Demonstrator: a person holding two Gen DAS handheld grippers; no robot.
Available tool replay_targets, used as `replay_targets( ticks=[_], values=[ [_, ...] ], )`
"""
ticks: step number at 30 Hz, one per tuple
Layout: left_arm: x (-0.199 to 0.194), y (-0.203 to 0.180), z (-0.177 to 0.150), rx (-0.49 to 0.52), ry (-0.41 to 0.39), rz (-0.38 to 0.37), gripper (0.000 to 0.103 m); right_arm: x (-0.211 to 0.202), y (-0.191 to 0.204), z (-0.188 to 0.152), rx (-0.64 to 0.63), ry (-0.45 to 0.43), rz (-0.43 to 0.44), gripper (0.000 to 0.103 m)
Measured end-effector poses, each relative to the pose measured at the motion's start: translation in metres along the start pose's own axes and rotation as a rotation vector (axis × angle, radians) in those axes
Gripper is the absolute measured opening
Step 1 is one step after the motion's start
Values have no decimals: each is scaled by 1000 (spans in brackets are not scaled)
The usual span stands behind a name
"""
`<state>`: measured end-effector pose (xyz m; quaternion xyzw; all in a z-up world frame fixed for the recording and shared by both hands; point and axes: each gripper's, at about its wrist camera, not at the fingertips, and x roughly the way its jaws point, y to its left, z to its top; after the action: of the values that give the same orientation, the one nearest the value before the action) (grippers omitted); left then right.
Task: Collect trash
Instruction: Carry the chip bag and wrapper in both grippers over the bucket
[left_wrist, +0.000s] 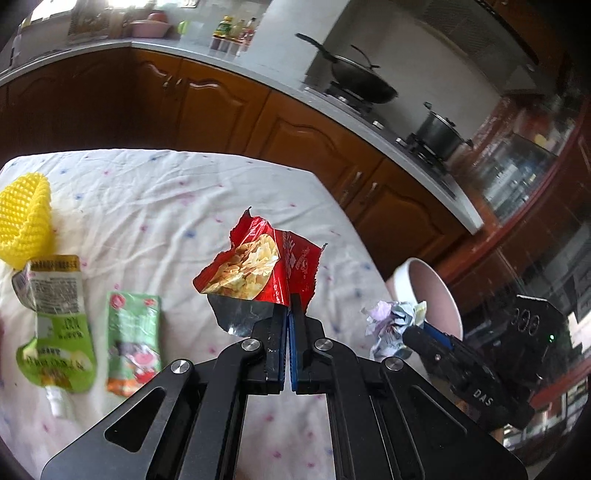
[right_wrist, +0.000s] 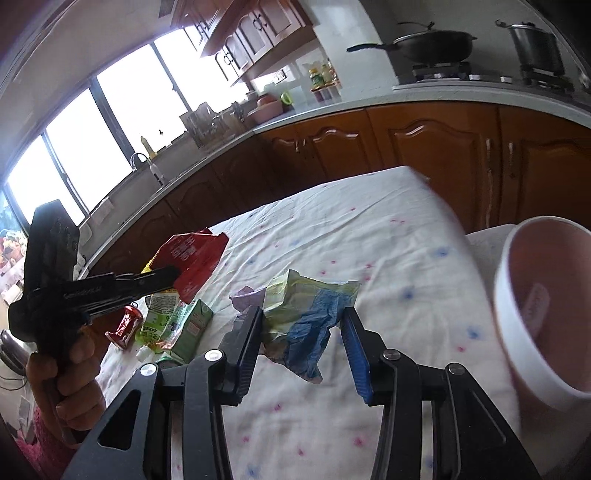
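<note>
My left gripper (left_wrist: 289, 306) is shut on a red chip bag (left_wrist: 258, 267) and holds it above the table; the bag also shows in the right wrist view (right_wrist: 192, 258). My right gripper (right_wrist: 303, 321) holds a crumpled paper wad (right_wrist: 306, 321) between its jaws, above the cloth and beside the pink bin (right_wrist: 543, 314). In the left wrist view the wad (left_wrist: 393, 323) sits at the right gripper's tip, next to the bin (left_wrist: 430, 291). On the table lie a green spout pouch (left_wrist: 55, 317) and a green wrapper (left_wrist: 133, 343).
A yellow foam net (left_wrist: 24, 225) lies at the table's far left. A red crushed can (right_wrist: 125, 326) and a green carton (right_wrist: 188, 326) lie by the pouch. A white dotted cloth (left_wrist: 177, 199) covers the table. Brown cabinets and a stove with a wok (left_wrist: 364, 79) stand behind.
</note>
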<state>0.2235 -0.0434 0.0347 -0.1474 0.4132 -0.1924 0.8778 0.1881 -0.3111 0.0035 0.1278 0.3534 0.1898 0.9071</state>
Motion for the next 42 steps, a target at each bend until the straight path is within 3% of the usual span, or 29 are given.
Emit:
replay_targets(
  ticks=[20, 42],
  values=[
    [13, -77, -37, 96, 60, -89, 1, -79, -58, -18, 89, -107, -117, 44],
    [60, -172, -41, 242, 142, -164, 1, -132, -132, -25, 211, -195, -225, 45]
  ],
)
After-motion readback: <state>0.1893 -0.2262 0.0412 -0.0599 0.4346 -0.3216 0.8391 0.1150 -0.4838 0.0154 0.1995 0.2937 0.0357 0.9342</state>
